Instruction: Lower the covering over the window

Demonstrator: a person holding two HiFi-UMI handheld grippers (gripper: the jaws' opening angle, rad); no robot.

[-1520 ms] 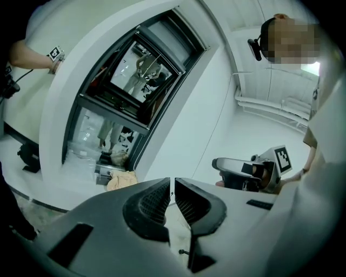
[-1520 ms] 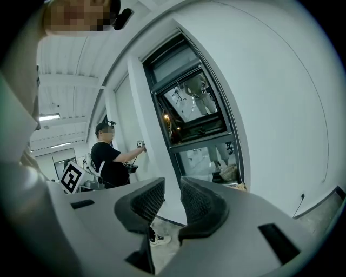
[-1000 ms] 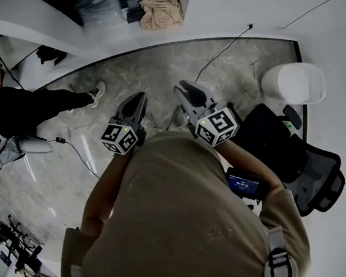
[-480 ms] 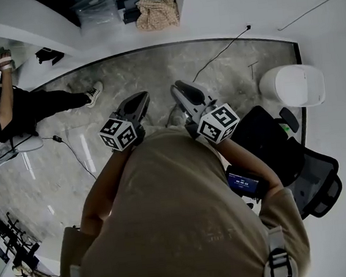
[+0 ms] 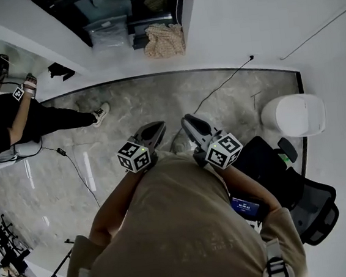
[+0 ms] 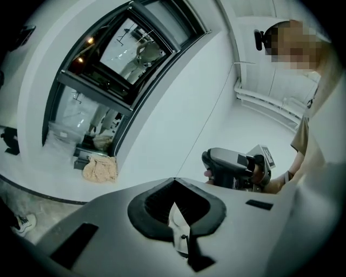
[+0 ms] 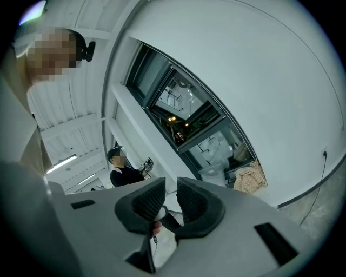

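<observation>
Two claws are seen: left claw (image 5: 157, 129) pressed together, right claw (image 5: 189, 121) slightly spread, just closing, both empty. One far window (image 5: 116, 8) is cut off, its covering indiscernible.

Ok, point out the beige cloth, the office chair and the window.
beige cloth (image 5: 164, 40), head view, middle of the bundle.
office chair (image 5: 265, 154), head view, black seat.
window (image 6: 134, 46), left gripper view, upper glass pane.

This looks like an office-style workroom: white walls (image 5: 240, 17), a polished marble-look floor (image 5: 157, 102), a black office chair (image 5: 315, 203) near right, a dark-framed window (image 5: 116, 5) far, and a seated person (image 5: 11, 121) far left.
</observation>
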